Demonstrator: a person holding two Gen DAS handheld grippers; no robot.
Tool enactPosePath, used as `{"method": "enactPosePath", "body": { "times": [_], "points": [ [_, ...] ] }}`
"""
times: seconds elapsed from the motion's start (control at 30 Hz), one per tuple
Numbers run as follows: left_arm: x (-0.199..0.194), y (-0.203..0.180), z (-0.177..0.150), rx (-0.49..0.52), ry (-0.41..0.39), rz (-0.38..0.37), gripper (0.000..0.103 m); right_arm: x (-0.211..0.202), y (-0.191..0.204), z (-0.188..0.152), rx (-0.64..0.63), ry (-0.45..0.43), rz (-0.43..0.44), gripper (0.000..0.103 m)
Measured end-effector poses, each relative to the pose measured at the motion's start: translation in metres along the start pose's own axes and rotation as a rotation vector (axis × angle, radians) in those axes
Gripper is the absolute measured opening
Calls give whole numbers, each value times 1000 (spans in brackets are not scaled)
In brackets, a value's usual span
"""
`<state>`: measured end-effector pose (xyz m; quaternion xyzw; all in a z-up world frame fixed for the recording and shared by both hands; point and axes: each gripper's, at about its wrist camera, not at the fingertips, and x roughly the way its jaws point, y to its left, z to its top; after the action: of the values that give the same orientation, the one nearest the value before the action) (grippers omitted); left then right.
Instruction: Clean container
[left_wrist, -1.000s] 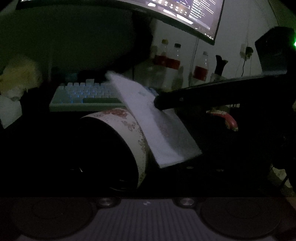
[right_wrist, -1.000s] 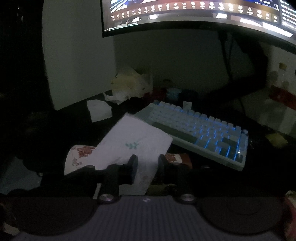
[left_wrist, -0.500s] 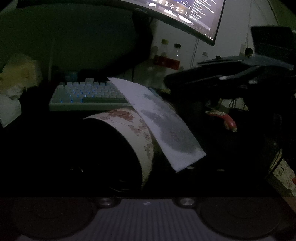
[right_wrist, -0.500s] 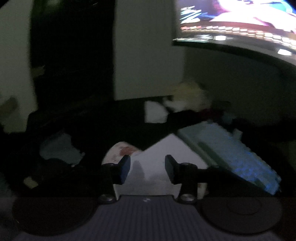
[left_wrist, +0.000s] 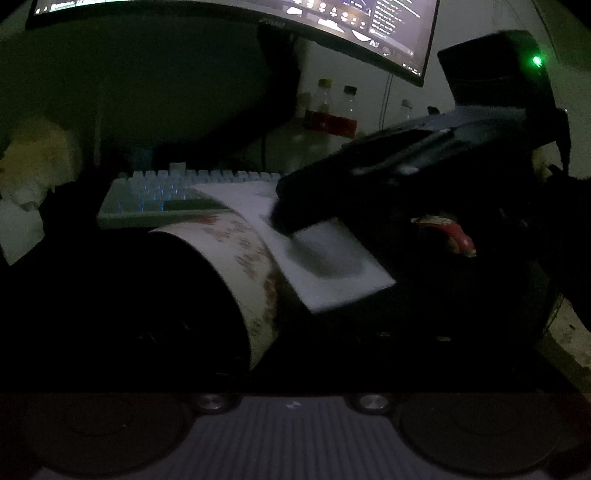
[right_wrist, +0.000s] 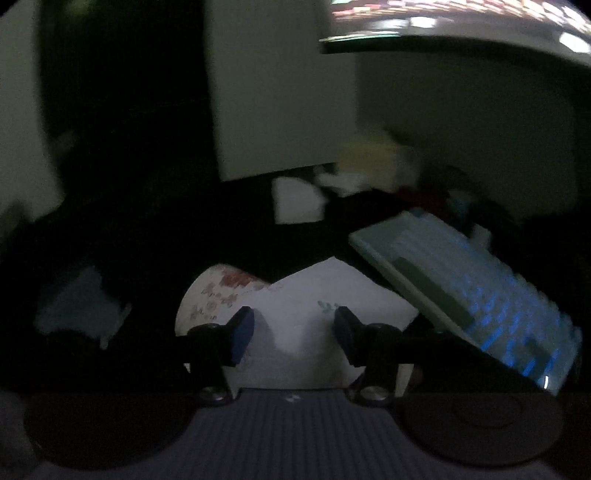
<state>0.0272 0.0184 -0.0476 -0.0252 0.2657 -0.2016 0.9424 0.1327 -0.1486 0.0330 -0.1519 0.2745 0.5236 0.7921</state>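
The room is very dark. A pale container (left_wrist: 243, 258) with a red flower pattern lies tilted, its dark mouth toward my left gripper (left_wrist: 291, 354). That gripper's fingers are lost in the dark. Its jaws are opening, and the container's rim stands between them. A white tissue (left_wrist: 332, 266) is draped over the container's side. My right gripper (right_wrist: 293, 328) hovers just above the tissue (right_wrist: 306, 332) with its jaws opening and its pads clear of the paper. The container (right_wrist: 214, 295) shows to the left of it. In the left wrist view the right gripper's dark body (left_wrist: 369, 184) reaches over the tissue.
A backlit keyboard (left_wrist: 162, 195) lies behind the container, under a curved monitor (left_wrist: 332, 22). Bottles (left_wrist: 332, 110) stand at the back right. A crumpled yellow and white heap (left_wrist: 33, 162) sits at the left, and a loose tissue (right_wrist: 295, 199) lies beyond the container. A red item (left_wrist: 454, 236) lies at the right.
My right gripper has let go of the tissue, opened wide and swung left. The tissue has dropped from raised to lying over the container. The container has stayed put.
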Motion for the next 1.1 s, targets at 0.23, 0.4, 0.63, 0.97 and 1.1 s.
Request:
{"method": "enactPosePath", "body": {
  "times": [0.23, 0.4, 0.63, 0.97, 1.1],
  "points": [
    [2, -3, -4, 19, -8, 11, 58, -4, 24, -6, 341, -74, -253, 54],
    [3, -7, -5, 38, -13, 30, 58, 4, 50, -2, 284, -66, -286, 62],
    [2, -9, -7, 38, -25, 32, 60, 2, 36, 4, 169, 10, -150, 62],
    [11, 8, -1, 30, -23, 1, 60, -21, 30, -4, -260, -9, -38, 81],
    [12, 7, 0, 34, -23, 5, 60, -1, 25, -11, -304, 78, -38, 67]
  ]
}}
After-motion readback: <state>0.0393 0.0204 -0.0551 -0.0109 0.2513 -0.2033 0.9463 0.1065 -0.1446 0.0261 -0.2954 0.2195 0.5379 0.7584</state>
